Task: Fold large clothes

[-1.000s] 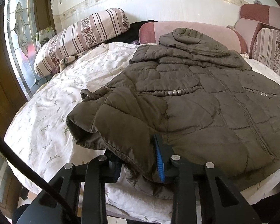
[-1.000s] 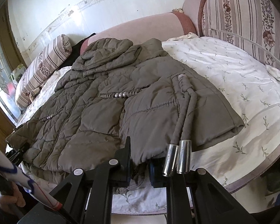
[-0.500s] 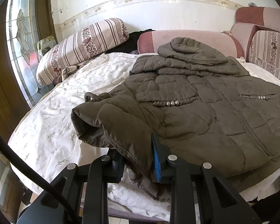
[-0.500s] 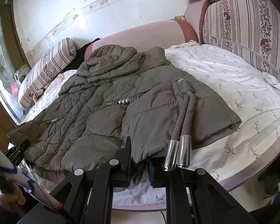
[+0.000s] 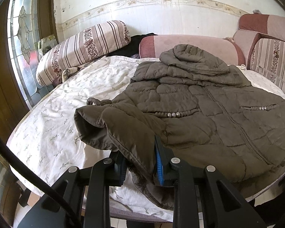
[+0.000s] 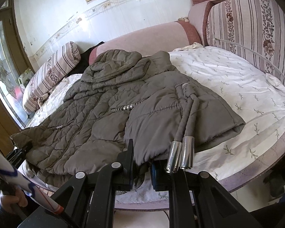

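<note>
Setting: a round bed (image 5: pixel 53 133) covered with a white sheet printed with small leafy sprigs, ringed by pink and striped bolster cushions (image 5: pixel 81 45); a stained-glass window (image 5: pixel 22 43) is at the left.
Task thing: a large olive-brown quilted jacket (image 5: pixel 209 121) lies front up, spread across the bed, its hood (image 5: pixel 191 57) bunched at the far end near the cushions.
Jacket edge, left side: the near left corner is lifted off the sheet and folded over on itself, forming a thick roll.
Jacket edge, right side: in the right wrist view the jacket (image 6: pixel 104 114) has its near right panel doubled over, with two cords ending in shiny metal caps (image 6: pixel 180 154) lying along it towards the camera.
Left gripper (image 5: pixel 140 169): held low at the near edge of the bed, angled downward towards the jacket; its black fingers, one with a blue pad, are clamped on the jacket's lifted hem.
Right gripper (image 6: pixel 141 169): in the same downward-angled pose at the near bed edge; its fingers are nearly together, pinching the fold of jacket fabric between them.
Person: at the lower left of the right wrist view, a hand (image 6: pixel 11 199) grips the handle of the other gripper, beside a white sleeve with blue and red markings.
</note>
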`<state>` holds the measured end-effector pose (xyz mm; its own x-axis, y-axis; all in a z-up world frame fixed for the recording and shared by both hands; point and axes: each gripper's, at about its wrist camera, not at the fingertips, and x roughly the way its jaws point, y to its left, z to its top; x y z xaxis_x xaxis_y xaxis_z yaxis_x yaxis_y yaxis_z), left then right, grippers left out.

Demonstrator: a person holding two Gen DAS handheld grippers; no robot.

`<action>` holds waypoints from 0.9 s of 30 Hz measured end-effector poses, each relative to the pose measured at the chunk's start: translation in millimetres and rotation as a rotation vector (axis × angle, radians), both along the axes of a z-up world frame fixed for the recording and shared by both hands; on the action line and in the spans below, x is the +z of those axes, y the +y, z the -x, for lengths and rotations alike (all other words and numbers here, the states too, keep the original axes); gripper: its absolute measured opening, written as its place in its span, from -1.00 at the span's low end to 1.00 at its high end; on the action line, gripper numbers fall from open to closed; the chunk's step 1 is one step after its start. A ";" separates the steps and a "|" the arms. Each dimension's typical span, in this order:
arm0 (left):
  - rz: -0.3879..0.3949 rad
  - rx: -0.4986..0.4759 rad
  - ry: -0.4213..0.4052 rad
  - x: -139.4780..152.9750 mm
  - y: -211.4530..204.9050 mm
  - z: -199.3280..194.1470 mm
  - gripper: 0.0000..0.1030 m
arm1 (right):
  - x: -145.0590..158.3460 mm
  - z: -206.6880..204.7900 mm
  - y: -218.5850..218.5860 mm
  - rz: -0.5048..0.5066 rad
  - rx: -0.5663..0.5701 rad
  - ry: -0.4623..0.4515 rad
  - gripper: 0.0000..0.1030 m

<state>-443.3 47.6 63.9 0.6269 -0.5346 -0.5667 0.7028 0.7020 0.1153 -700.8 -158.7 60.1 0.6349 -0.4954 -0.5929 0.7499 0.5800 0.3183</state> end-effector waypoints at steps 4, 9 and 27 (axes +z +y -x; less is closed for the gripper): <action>0.022 0.009 0.018 14.4 -2.1 -3.7 -0.53 | 10.7 2.3 -2.3 0.016 0.009 -0.026 -0.74; 0.081 0.008 0.003 42.0 -2.8 -1.4 -0.53 | 29.8 8.0 -3.2 0.056 0.013 -0.051 -0.74; 0.172 -0.033 -0.037 132.4 -27.4 -22.2 -0.53 | 115.6 20.2 -32.1 0.100 0.004 -0.198 -0.75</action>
<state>-421.1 20.2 196.3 0.6264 -0.6423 -0.4416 0.7232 0.6903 0.0220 -721.0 -190.8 175.7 0.7365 -0.5424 -0.4043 0.6757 0.6193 0.4000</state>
